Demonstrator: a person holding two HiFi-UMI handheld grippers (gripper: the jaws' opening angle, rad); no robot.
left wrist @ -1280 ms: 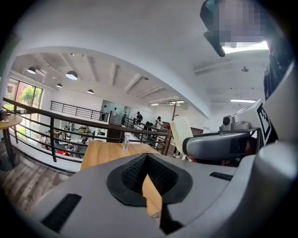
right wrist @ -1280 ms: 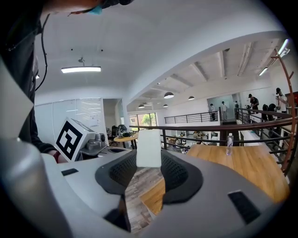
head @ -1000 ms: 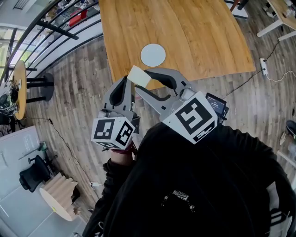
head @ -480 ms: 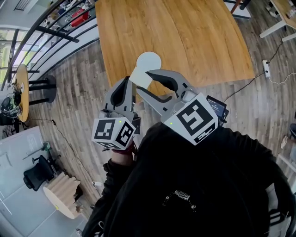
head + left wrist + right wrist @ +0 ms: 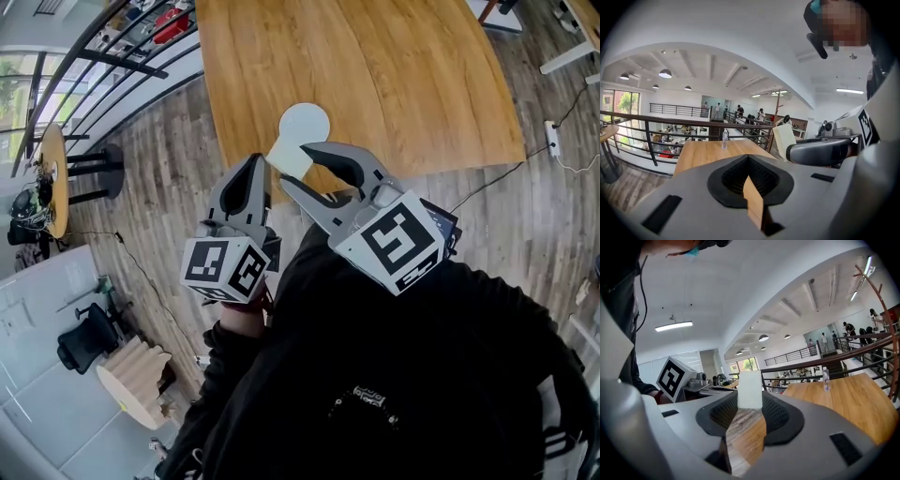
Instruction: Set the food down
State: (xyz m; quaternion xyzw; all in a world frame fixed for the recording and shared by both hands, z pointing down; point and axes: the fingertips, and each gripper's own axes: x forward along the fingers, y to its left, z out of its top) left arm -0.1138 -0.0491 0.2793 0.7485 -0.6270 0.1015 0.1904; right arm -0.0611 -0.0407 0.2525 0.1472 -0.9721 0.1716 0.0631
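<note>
The right gripper has its jaws closed on the food, a pale flat slab pinched at the tips and sticking out past them. The left gripper is closed on nothing, just beside the right one. In the head view the slab overlaps the near edge of a white plate on the wooden table. Whether the two touch cannot be told.

Left tongs and right tongs: grey moulded shells, black ribbed pads. Behind each sits a white cube with black square markers. Behind those, black long-sleeved top, small metal emblem on chest.
</note>
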